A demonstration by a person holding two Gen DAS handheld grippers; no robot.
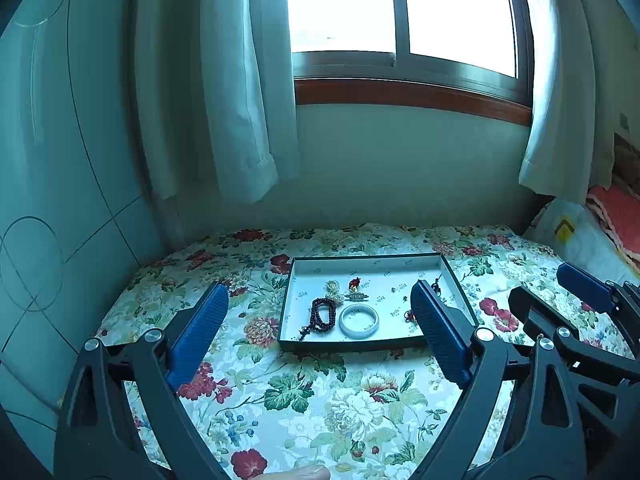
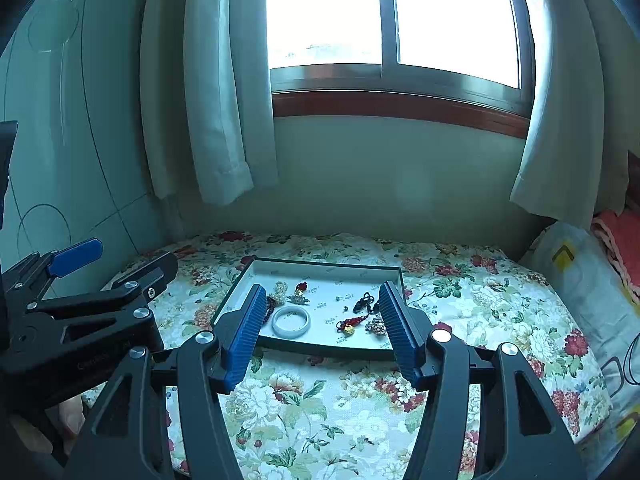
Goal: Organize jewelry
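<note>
The left gripper (image 1: pixel 320 332) and the right gripper (image 2: pixel 322 332) both hover with fingers spread wide and holding nothing, just near of the tray (image 1: pixel 288 300), where a white bangle (image 1: pixel 359 320) lies beside a dark bead bracelet (image 1: pixel 322 314).

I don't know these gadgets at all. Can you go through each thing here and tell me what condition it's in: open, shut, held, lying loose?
Left gripper: open, holding nothing.
Right gripper: open, holding nothing.
Tray: uncovered, flat on the floral cloth.
White bangle: lying flat in the tray.
Dark bead bracelet: loose in the tray, beside the bangle.
Red-and-gold charm: loose in the tray.
Curtains: drawn apart.
</note>
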